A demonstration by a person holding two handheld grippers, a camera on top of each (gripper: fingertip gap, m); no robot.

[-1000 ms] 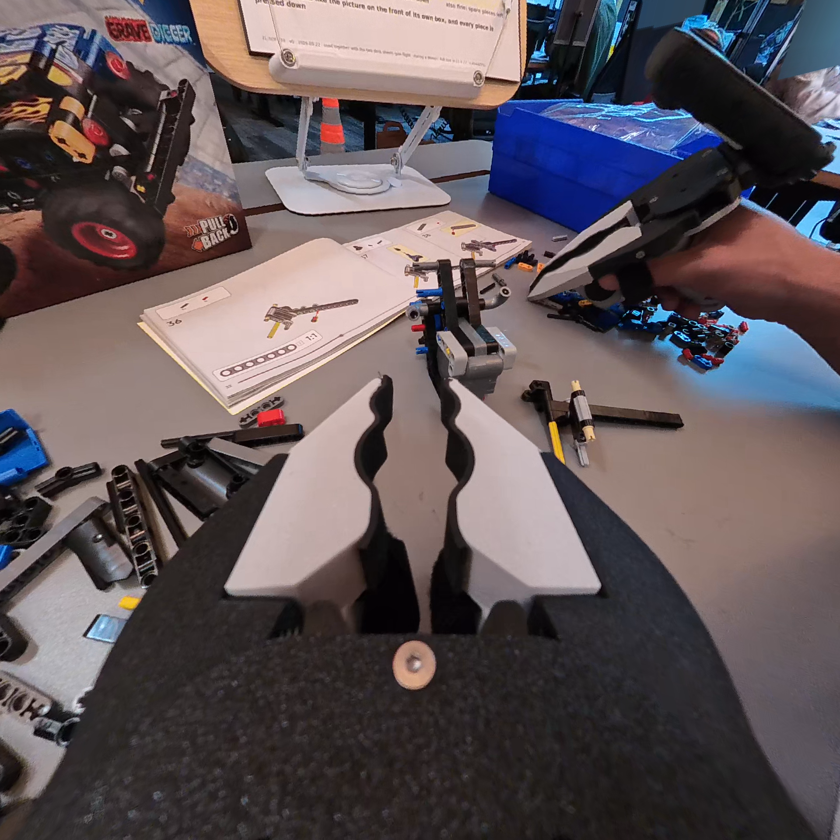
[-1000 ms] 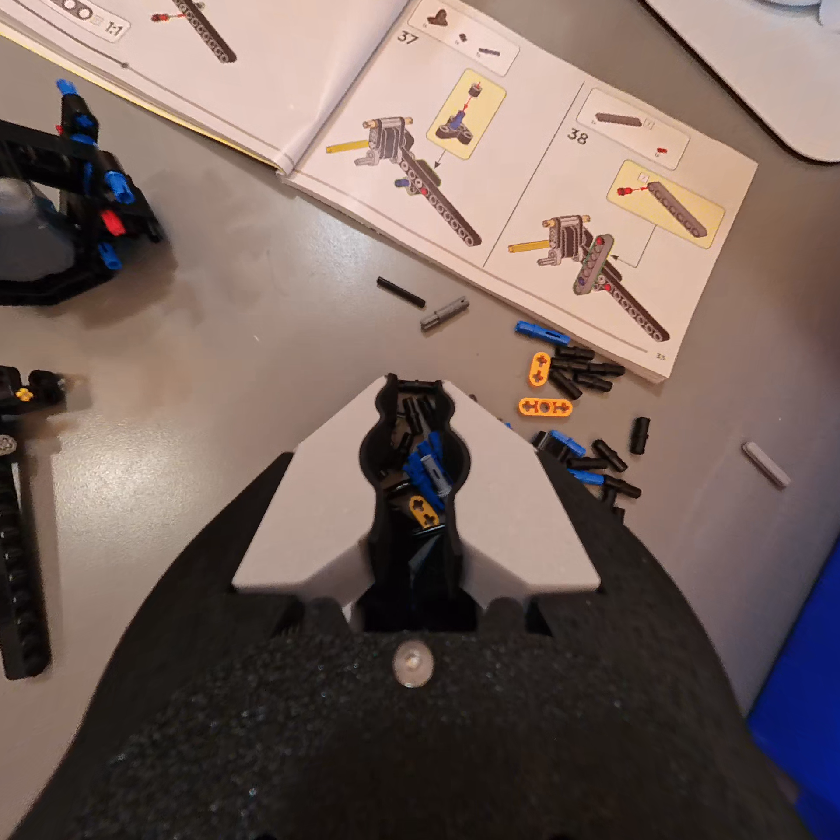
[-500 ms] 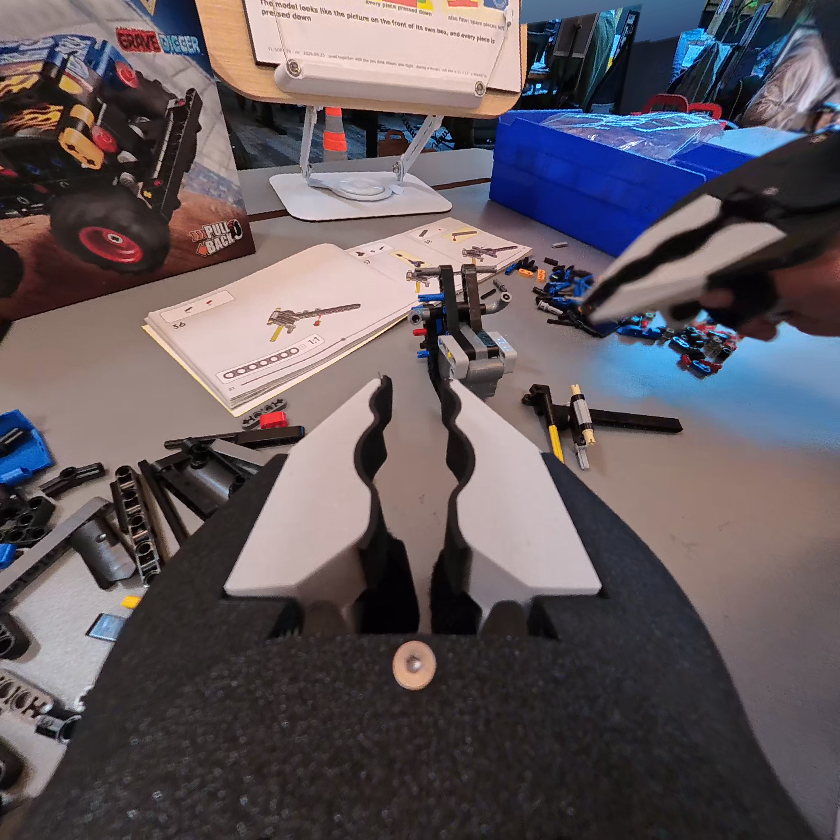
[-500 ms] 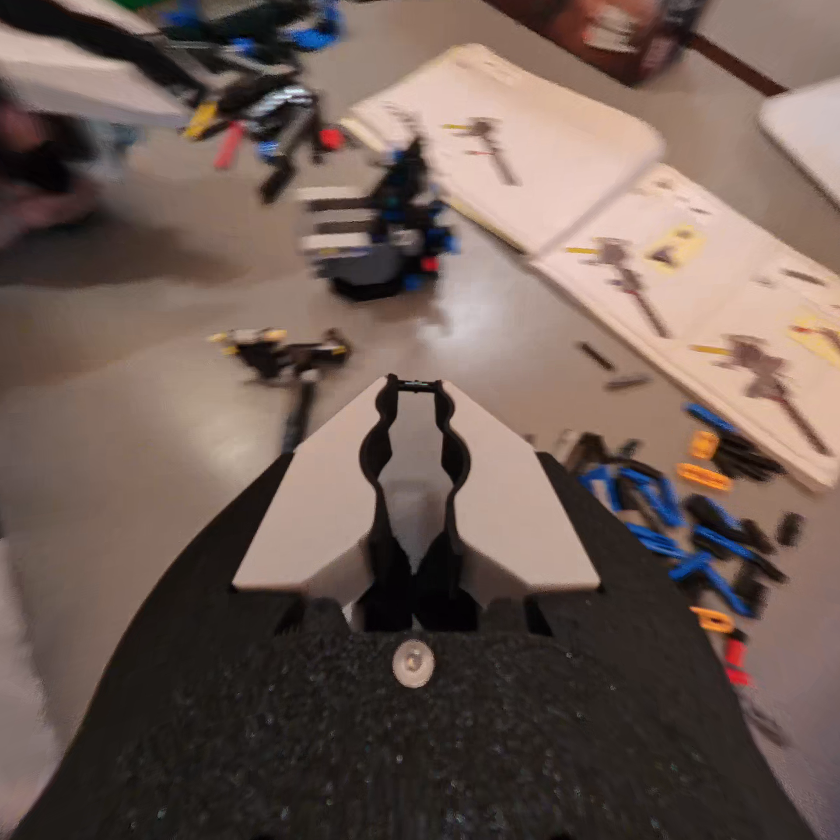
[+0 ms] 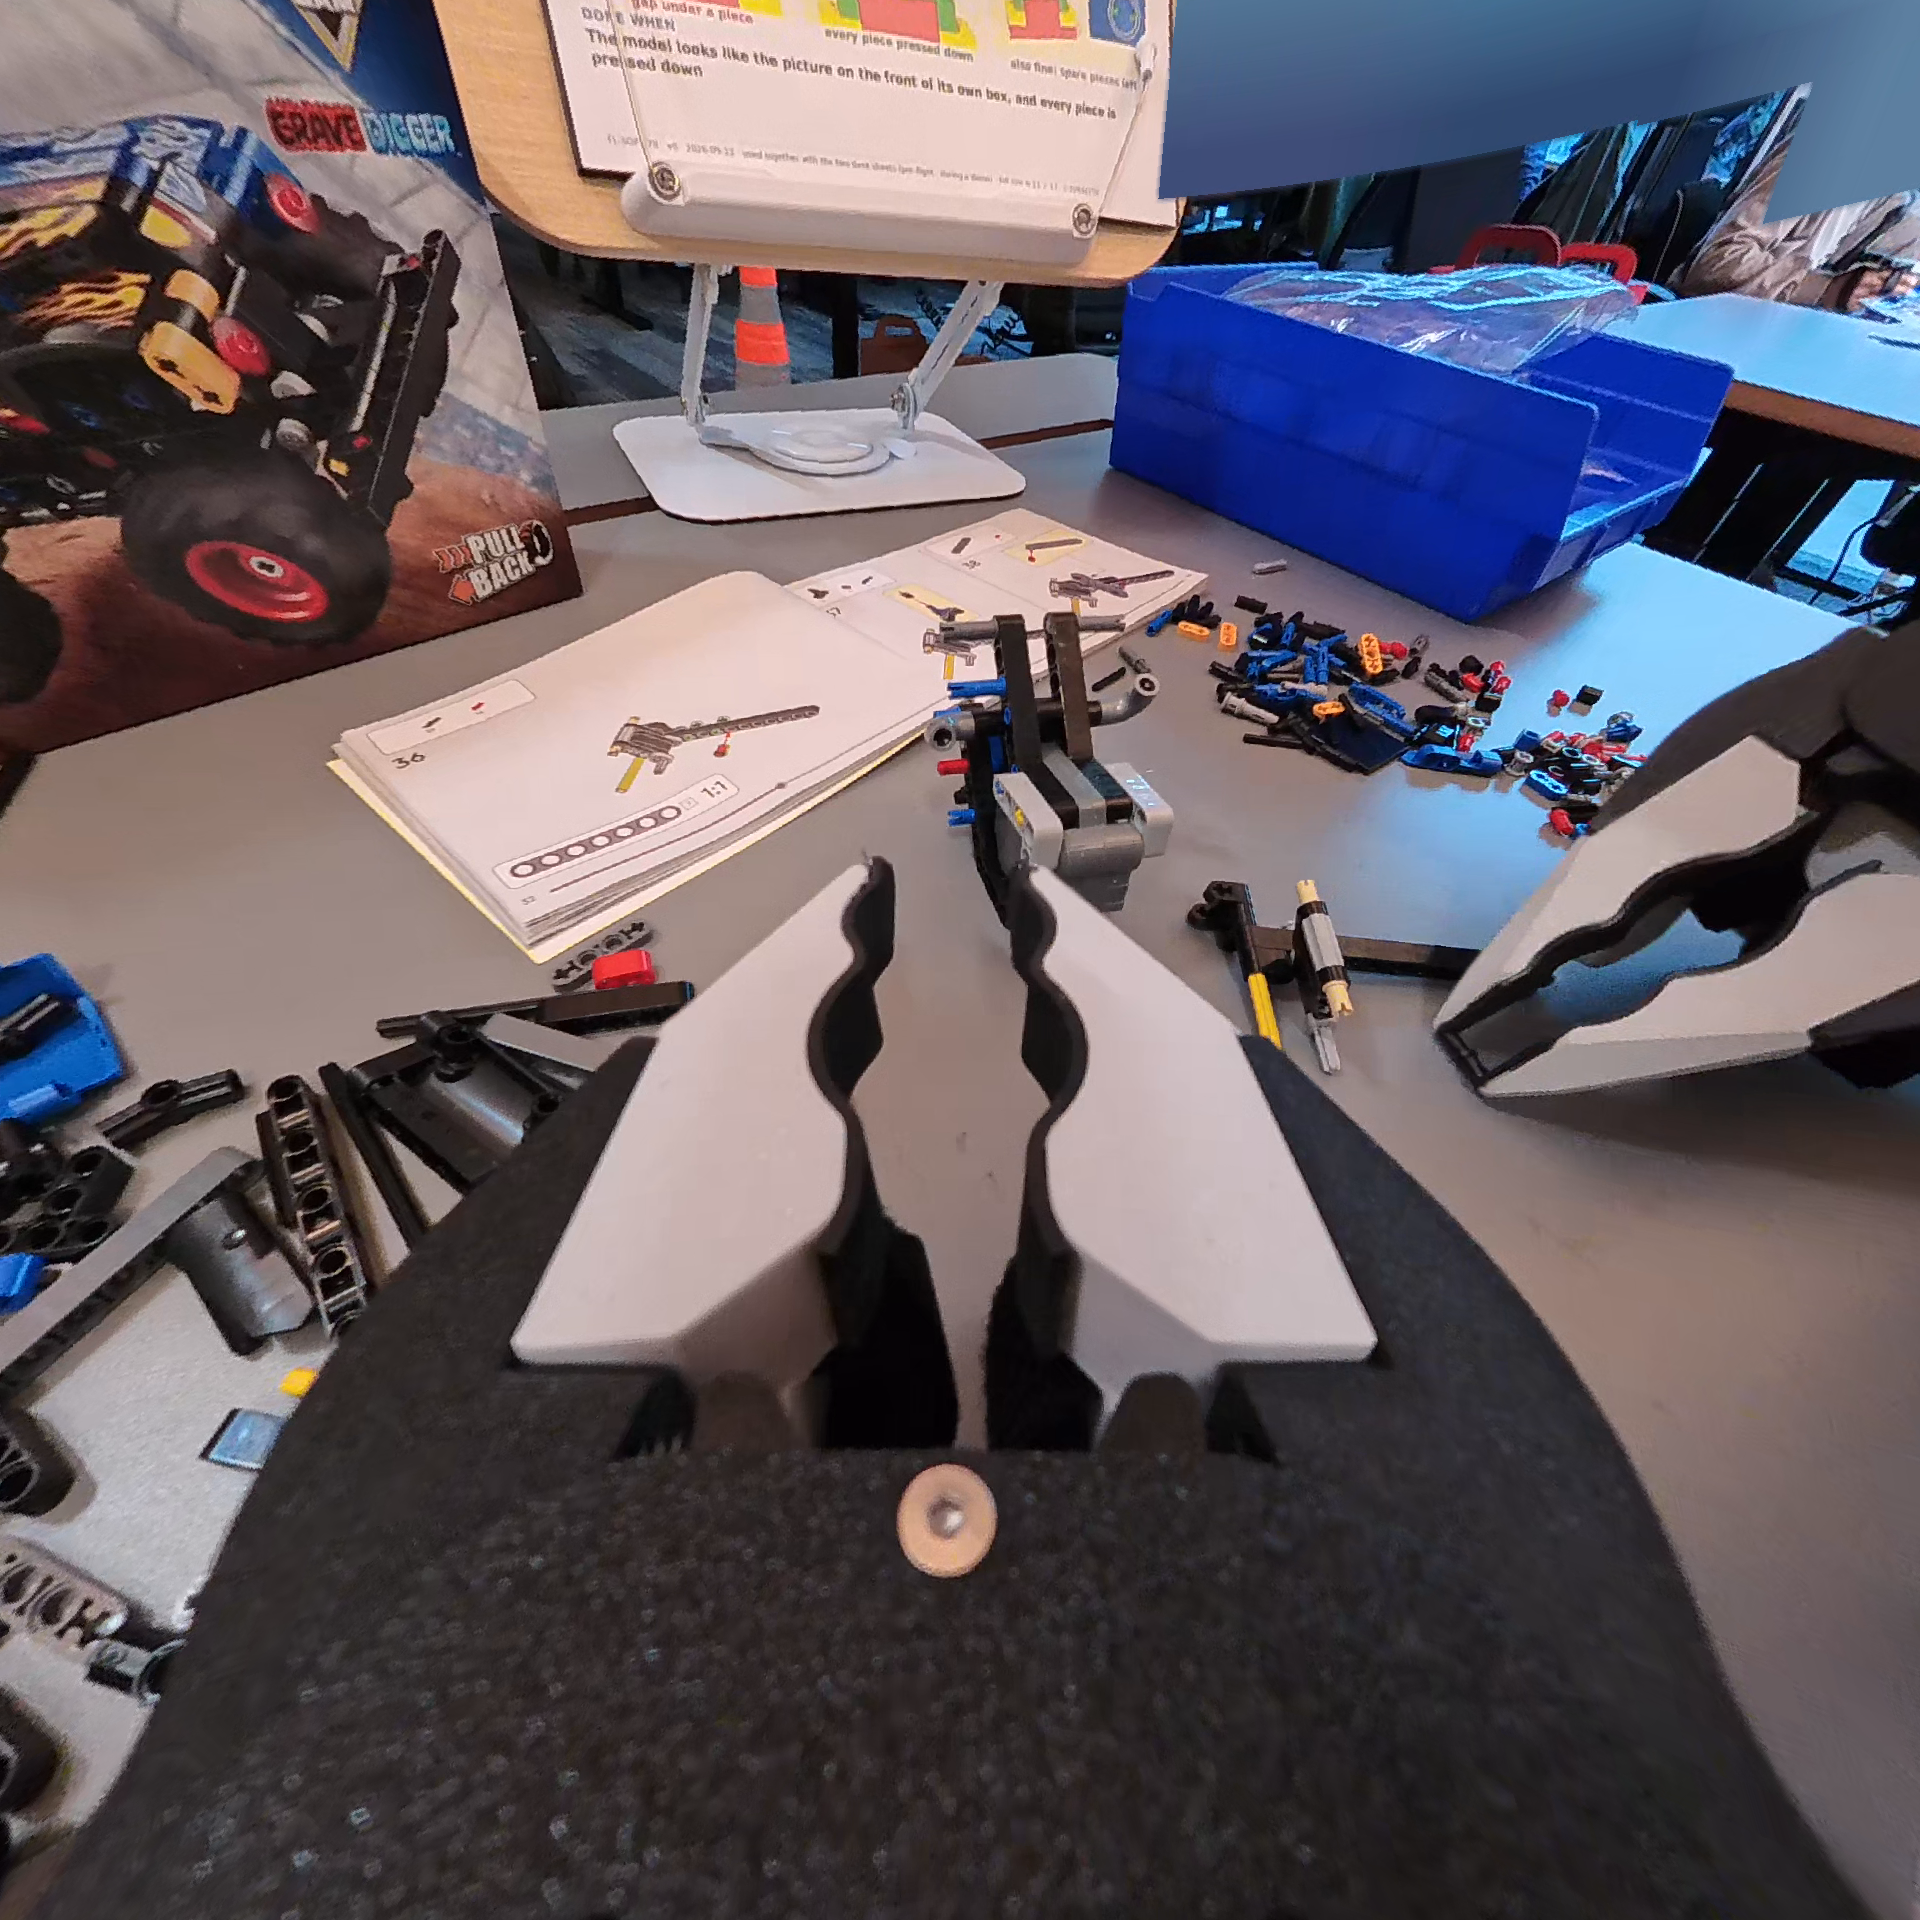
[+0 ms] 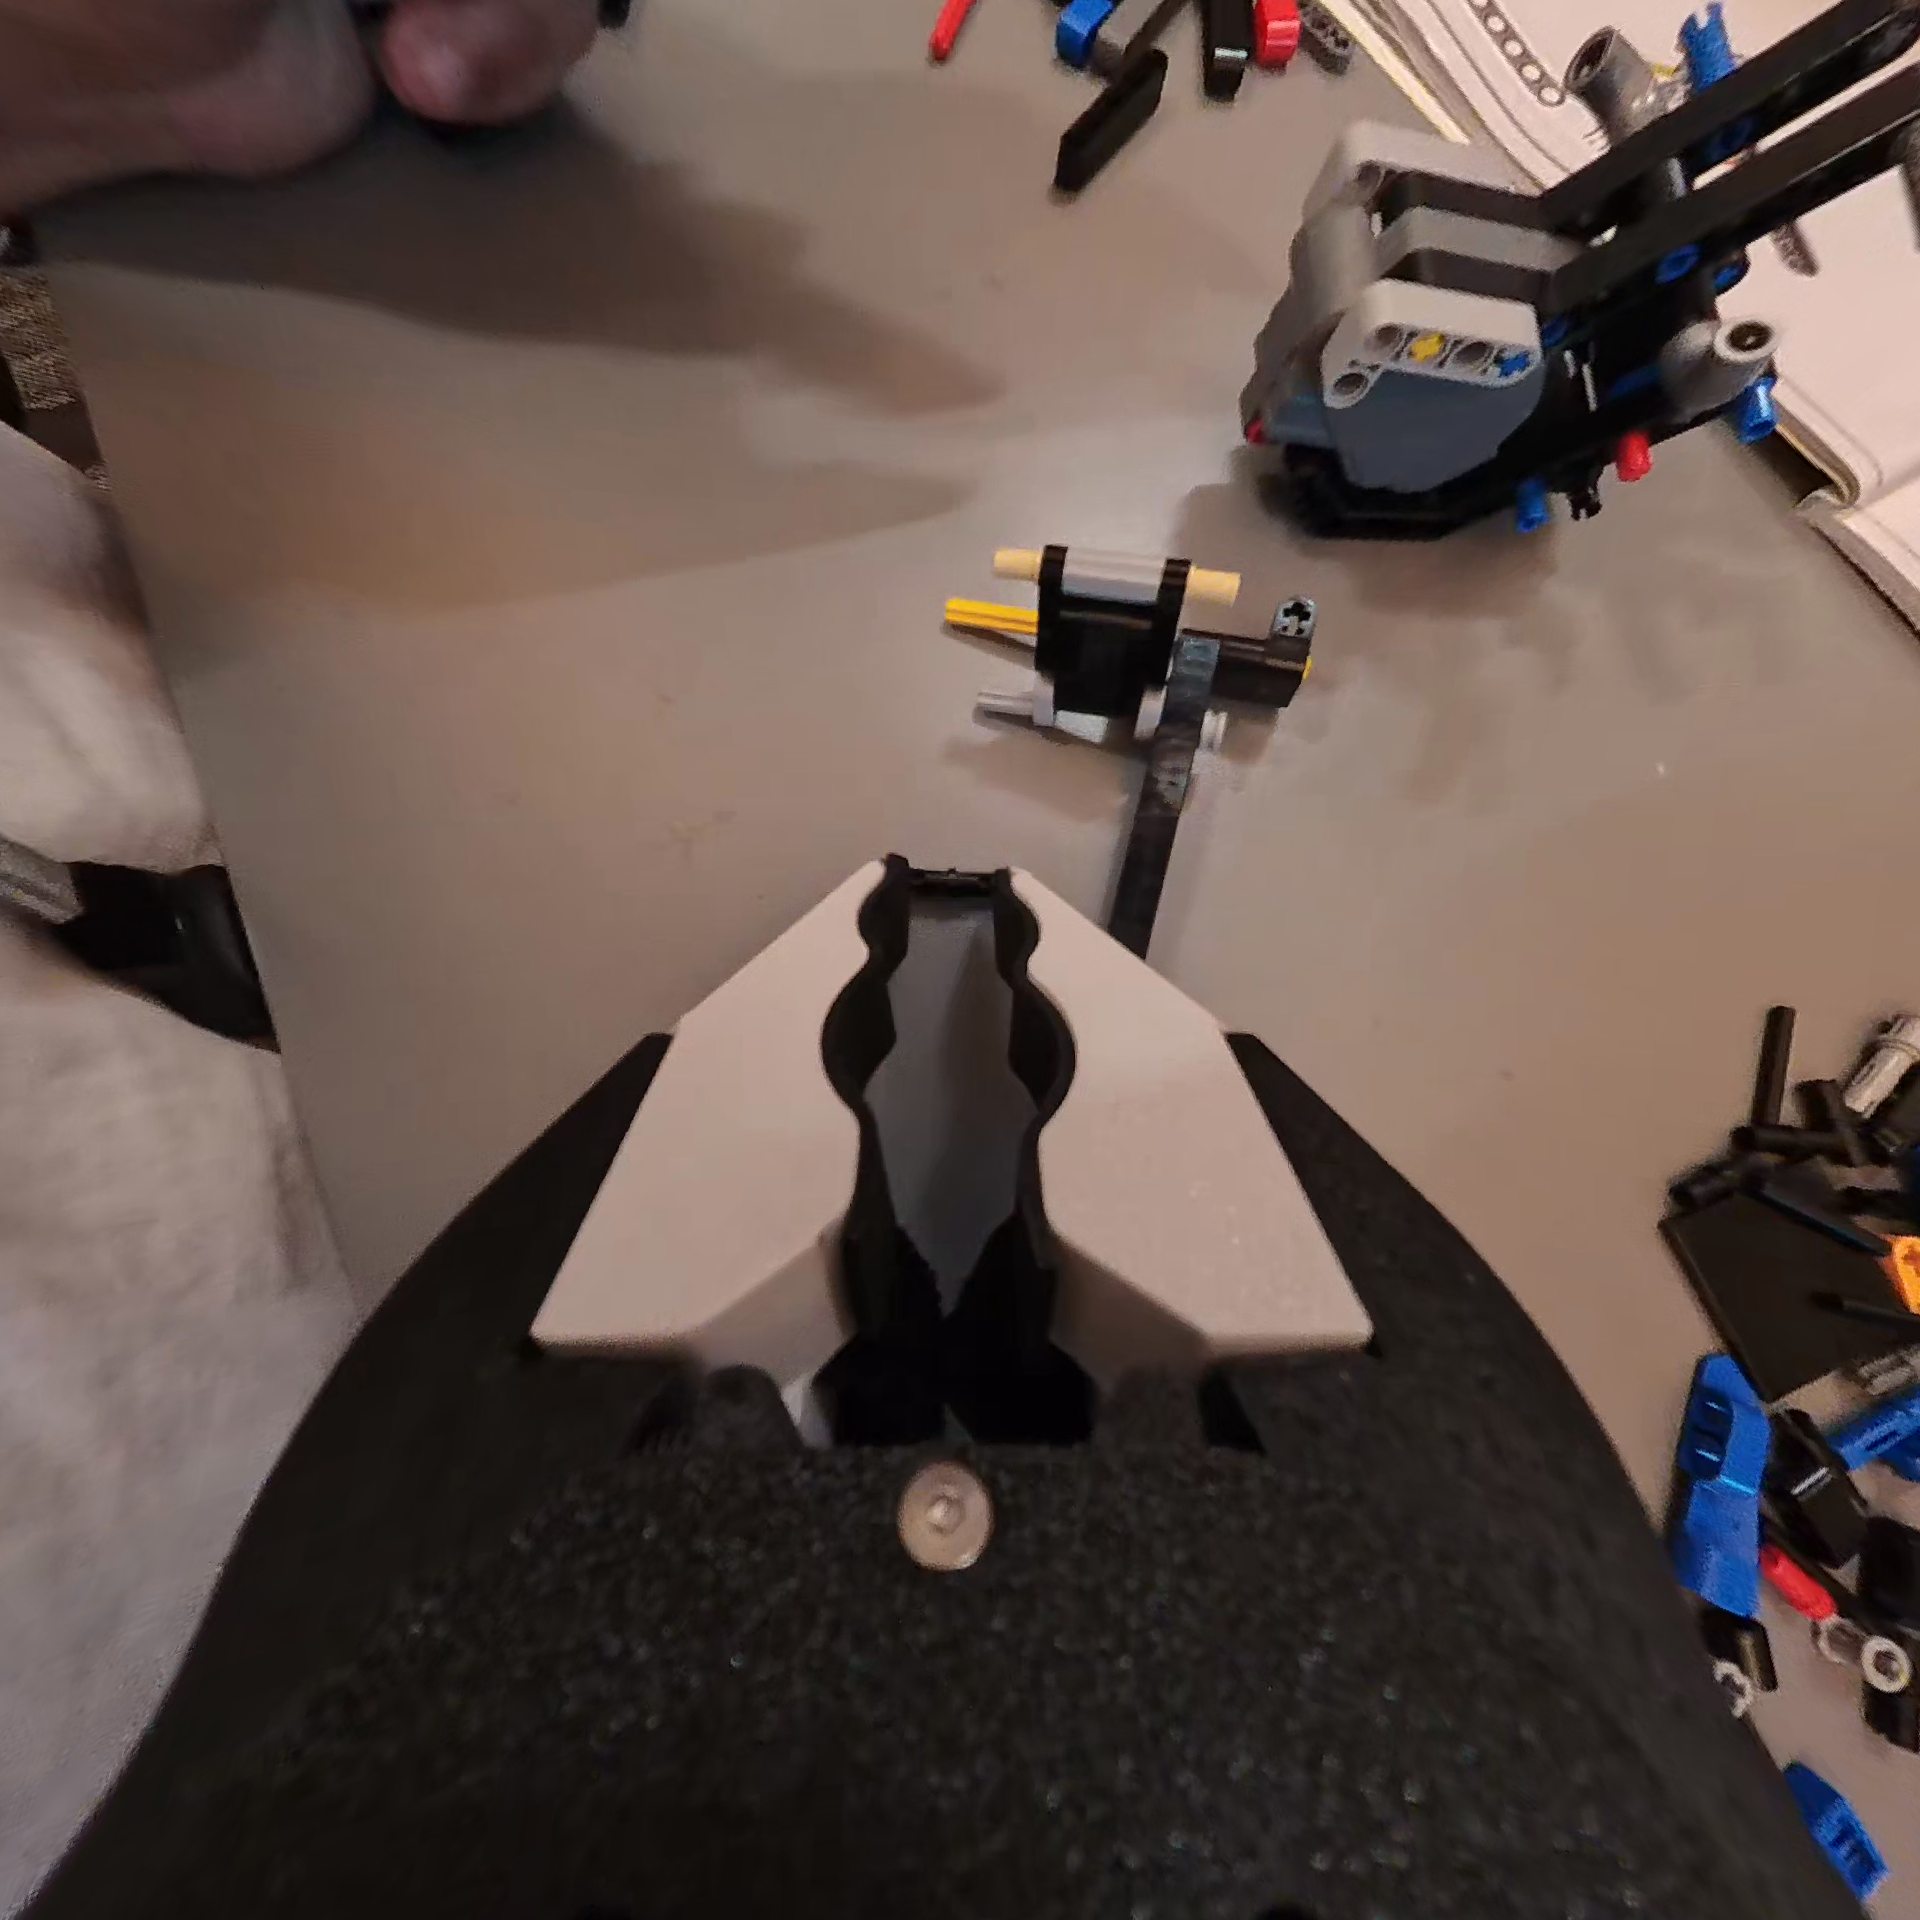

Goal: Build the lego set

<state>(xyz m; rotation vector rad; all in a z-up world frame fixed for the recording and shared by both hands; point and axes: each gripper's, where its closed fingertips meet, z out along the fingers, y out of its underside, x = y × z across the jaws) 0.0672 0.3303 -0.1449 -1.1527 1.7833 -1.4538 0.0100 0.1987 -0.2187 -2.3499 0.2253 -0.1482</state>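
My left gripper [image 5: 951, 878] is open and empty, low over the table just in front of the grey and black chassis assembly [image 5: 1060, 790]. My right gripper [image 6: 948, 878] is shut on a small black pin held across its fingertips. It hovers just short of a small sub-assembly [image 6: 1122, 644] made of a black beam, a yellow axle and a tan pin. The chassis [image 6: 1455, 384] stands to the upper right of it. In the left wrist view the right gripper [image 5: 1465, 1055] comes in from the right, next to that sub-assembly [image 5: 1309, 956].
An open instruction booklet [image 5: 644, 748] lies behind the chassis. Small pins lie in a pile [image 5: 1403, 707] at the right, also in the right wrist view [image 6: 1818, 1351]. Black beams [image 5: 312, 1174] lie at the left. The set's box [image 5: 208, 416], a document stand [image 5: 821, 457] and a blue bin [image 5: 1403, 447] stand at the back. Tip to tip, the grippers are about 15 cm apart.
My right gripper left the pile of pins with a black pin in its tips and swung down toward the small sub-assembly. My left gripper has hardly moved.
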